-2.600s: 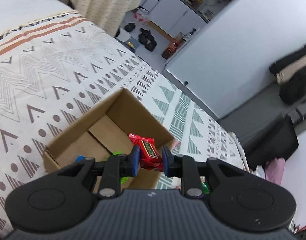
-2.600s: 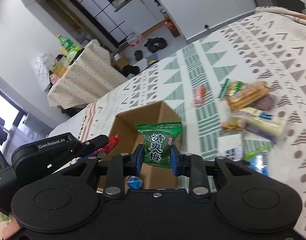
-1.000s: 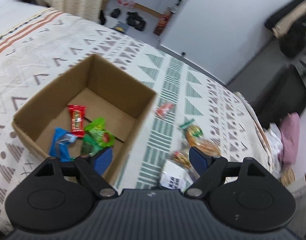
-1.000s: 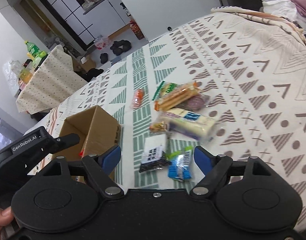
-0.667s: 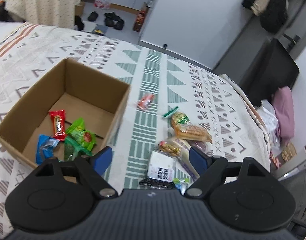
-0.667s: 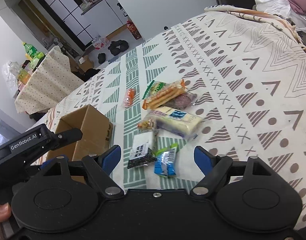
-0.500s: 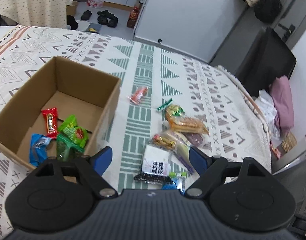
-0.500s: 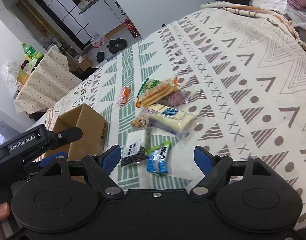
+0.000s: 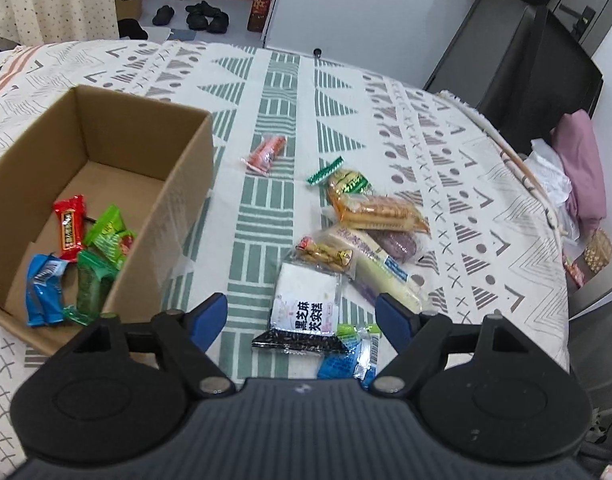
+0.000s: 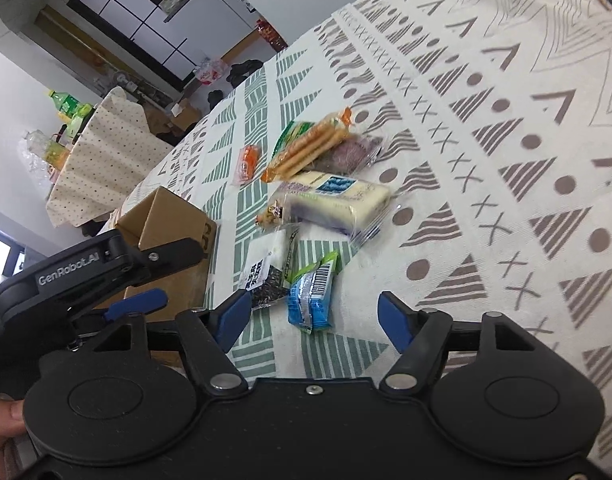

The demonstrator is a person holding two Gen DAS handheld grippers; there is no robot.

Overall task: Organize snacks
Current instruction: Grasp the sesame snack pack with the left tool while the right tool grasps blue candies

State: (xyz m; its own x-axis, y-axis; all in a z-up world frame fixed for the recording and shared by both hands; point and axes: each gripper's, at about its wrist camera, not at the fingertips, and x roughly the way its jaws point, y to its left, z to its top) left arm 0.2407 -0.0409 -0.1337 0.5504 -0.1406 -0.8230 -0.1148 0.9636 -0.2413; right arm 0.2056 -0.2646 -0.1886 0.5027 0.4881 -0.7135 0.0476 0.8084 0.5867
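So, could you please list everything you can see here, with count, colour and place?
cardboard box: 1, brown, left on the cloth
snacks in box: 4; red, blue, two green
orange packet: 1, lying alone beyond the pile
cracker pack: 1, orange, far end of pile
purple snack: 1, under the crackers
cream cake bar: 1, mid pile
black-and-white packet: 1, near end
blue packet: 1, nearest
left gripper: open, empty
right gripper: open, empty

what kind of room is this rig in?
Likely a lived-in home: snacks sit on a patterned bedspread beside a cardboard box, shoes lie on the floor, and a cloth-covered table holds drink bottles.
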